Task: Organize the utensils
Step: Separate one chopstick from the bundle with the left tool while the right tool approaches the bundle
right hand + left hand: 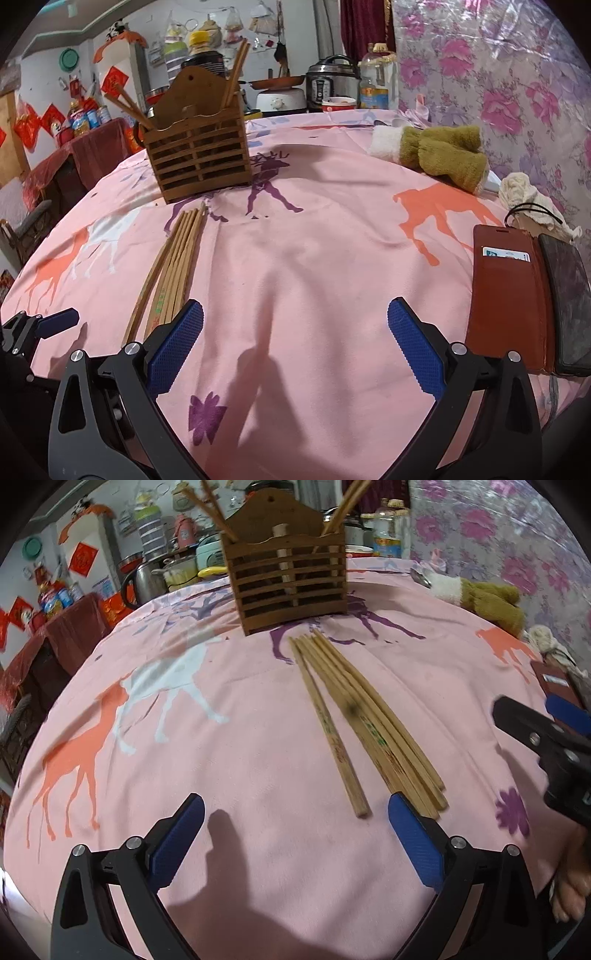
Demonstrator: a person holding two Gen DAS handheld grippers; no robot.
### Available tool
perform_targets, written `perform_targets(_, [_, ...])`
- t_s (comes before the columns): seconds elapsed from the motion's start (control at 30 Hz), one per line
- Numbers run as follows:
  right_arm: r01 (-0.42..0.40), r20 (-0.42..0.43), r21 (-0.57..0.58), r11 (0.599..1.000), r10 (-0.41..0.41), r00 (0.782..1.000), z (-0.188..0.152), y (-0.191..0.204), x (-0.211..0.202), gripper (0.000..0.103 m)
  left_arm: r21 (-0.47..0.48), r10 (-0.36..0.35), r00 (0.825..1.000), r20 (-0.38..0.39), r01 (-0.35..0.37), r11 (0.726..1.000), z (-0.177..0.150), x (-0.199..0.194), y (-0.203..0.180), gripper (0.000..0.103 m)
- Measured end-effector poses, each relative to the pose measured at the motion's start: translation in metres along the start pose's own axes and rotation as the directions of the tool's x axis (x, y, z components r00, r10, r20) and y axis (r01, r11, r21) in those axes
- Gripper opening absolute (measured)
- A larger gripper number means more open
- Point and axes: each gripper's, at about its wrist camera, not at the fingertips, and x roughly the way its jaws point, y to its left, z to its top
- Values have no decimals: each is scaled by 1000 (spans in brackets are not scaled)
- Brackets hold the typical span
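Several bamboo chopsticks (365,723) lie bundled on the pink cloth, pointing toward a slatted wooden holder (288,583) that has a few chopsticks standing in it. My left gripper (295,812) is open just short of the bundle's near ends, its right finger beside them. In the right wrist view the same chopsticks (173,262) lie at the left, in front of the holder (197,155). My right gripper (295,321) is open over bare cloth, with its left finger near the chopstick ends. Nothing is held.
A brown plush toy (439,155) lies at the back right. A red wallet (506,295) and a dark phone (569,302) rest at the right edge beside a crumpled cloth (528,195). Kitchen pots and bottles stand beyond the table.
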Motion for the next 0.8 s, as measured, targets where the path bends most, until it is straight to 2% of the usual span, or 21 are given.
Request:
perform_targets(0.13, [-4, -13, 9, 1000, 4, 1000, -1, -2, 3, 96, -83, 27, 1000, 0, -27, 996, 1, 3, 17, 95])
perform_targets(0.23, [-4, -8, 3, 1000, 4, 1000, -1, 0, 3, 96, -100, 21, 1000, 8, -20, 995, 3, 3, 21, 82])
perform_targets(0.27, [-4, -6, 1, 1000, 4, 1000, -1, 0, 3, 96, -91, 18, 1000, 13, -17, 996, 4, 3, 18, 73])
perform_targets(0.3, [-4, -3, -3, 1000, 4, 1000, -1, 1, 2, 96, -82, 14, 1000, 19, -13, 997, 5, 2, 16, 69])
perform_targets(0.37, [-6, 1, -9, 1000, 6, 1000, -1, 2, 1, 96, -50, 1, 999, 35, 1, 999, 6, 0, 8, 46])
perform_targets(0.4, [-7, 6, -13, 1000, 7, 1000, -1, 2, 0, 96, -38, -7, 999, 40, 8, 999, 5, 0, 5, 39])
perform_targets(0.47, [-10, 13, -18, 1000, 10, 1000, -1, 3, -1, 96, -18, 4, 999, 47, -3, 1000, 4, -2, 1, 15])
perform_targets(0.5, [-12, 18, -21, 1000, 13, 1000, -1, 4, -3, 96, -18, 18, 999, 46, -18, 1000, 3, -3, 2, 12])
perform_targets(0.7, [-36, 57, -52, 998, 39, 998, -2, 10, -11, 96, -103, 64, 997, 38, -60, 993, -12, -11, 38, 14])
perform_targets(0.73, [-43, 63, -62, 997, 47, 997, -2, 12, -13, 94, -120, 59, 997, 41, -54, 991, -15, -13, 45, 17])
perform_targets(0.8, [-62, 75, -92, 994, 69, 995, -4, 18, -16, 90, -147, 54, 998, 42, -47, 988, -18, -15, 54, 32])
